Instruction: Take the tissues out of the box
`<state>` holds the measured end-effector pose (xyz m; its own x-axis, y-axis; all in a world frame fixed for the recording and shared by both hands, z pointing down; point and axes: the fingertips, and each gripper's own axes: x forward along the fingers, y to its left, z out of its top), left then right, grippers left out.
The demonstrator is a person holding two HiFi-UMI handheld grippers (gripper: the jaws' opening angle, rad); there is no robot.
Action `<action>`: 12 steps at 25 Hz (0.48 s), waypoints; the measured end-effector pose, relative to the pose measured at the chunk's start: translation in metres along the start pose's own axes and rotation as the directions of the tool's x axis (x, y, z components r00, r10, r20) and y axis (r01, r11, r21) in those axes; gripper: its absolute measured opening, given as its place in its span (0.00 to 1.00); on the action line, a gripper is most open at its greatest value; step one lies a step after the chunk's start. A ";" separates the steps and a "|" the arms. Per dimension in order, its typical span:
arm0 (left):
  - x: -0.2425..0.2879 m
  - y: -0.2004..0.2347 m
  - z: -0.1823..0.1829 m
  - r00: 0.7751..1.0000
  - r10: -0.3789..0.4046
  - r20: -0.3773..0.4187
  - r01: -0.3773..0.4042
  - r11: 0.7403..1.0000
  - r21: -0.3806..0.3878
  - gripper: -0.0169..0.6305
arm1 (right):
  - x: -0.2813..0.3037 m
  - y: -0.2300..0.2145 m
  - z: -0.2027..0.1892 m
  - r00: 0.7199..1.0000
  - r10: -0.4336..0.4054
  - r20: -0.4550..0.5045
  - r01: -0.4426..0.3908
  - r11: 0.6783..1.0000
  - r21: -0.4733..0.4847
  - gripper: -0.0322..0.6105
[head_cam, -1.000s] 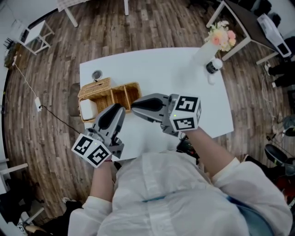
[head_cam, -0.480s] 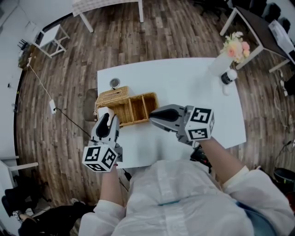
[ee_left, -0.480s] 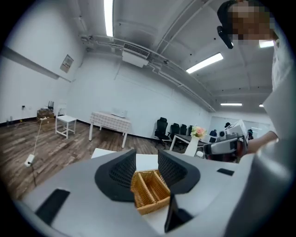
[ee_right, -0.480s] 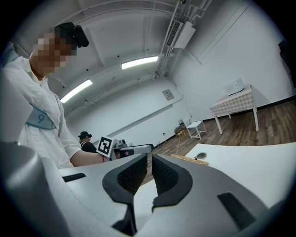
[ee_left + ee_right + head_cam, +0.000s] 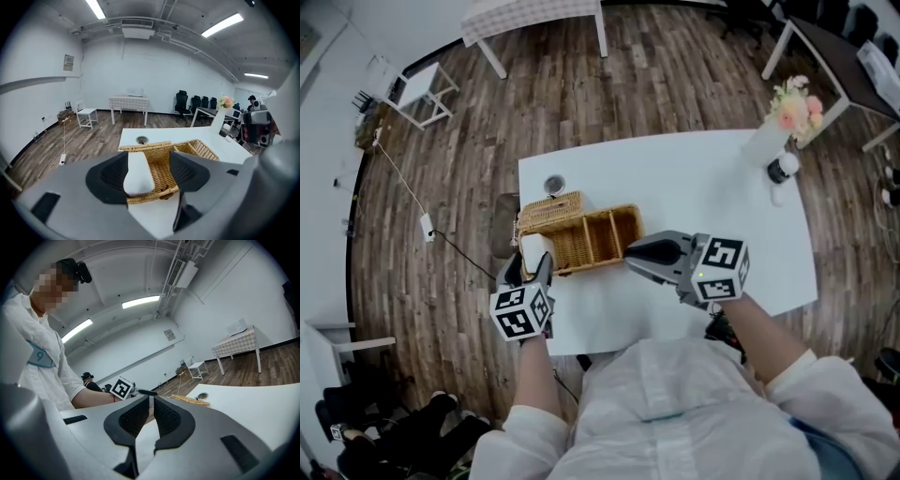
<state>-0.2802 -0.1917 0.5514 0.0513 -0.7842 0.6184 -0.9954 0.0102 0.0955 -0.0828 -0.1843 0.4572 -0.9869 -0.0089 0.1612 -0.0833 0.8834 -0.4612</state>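
Observation:
A wicker basket stands on the white table, with a lidded part at its far left and open compartments beside it. A white tissue wad sticks up from the basket's near left end. My left gripper points down at that end. Its jaws have just been opening and now stand wide on either side of the tissue, which lies close to the left pad without being squeezed. My right gripper hovers shut and empty by the basket's right end.
A vase of flowers and a white bottle with a dark cap stand at the table's far right corner. A round cable hole lies behind the basket. On the wooden floor, a cable with an adapter runs to the left.
The left gripper has swung from the table's near side to the basket's left end, tipped downward, and opened its jaws around the tissue. The right gripper has stayed put.

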 end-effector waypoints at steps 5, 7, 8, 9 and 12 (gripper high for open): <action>0.018 0.013 -0.014 0.994 0.039 -0.104 -0.038 0.999 0.011 0.47 | 0.002 -0.002 0.001 1.000 -0.004 0.001 0.004 1.000 0.000 0.11; 0.027 0.014 -0.019 0.989 0.049 -0.142 -0.047 0.999 0.017 0.48 | 0.001 -0.004 0.001 1.000 -0.003 0.003 0.003 1.000 -0.001 0.11; 0.031 0.015 -0.021 0.986 0.055 -0.158 -0.052 0.998 0.022 0.48 | 0.001 -0.005 0.001 1.000 -0.003 0.004 0.003 1.000 -0.001 0.11; 0.035 0.016 -0.023 0.983 0.063 -0.174 -0.059 0.998 0.029 0.48 | 0.001 -0.005 0.001 1.000 -0.003 0.004 0.003 1.000 -0.001 0.11; 0.044 0.020 -0.029 0.969 0.104 -0.224 -0.092 0.994 0.062 0.49 | 0.001 -0.006 0.002 1.000 -0.003 0.004 0.003 1.000 0.001 0.11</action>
<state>-0.2950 -0.2081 0.6032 -0.0355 -0.6195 0.7842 -0.9990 0.0437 -0.0107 -0.0837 -0.1903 0.4587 -0.9872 -0.0136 0.1588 -0.0864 0.8830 -0.4614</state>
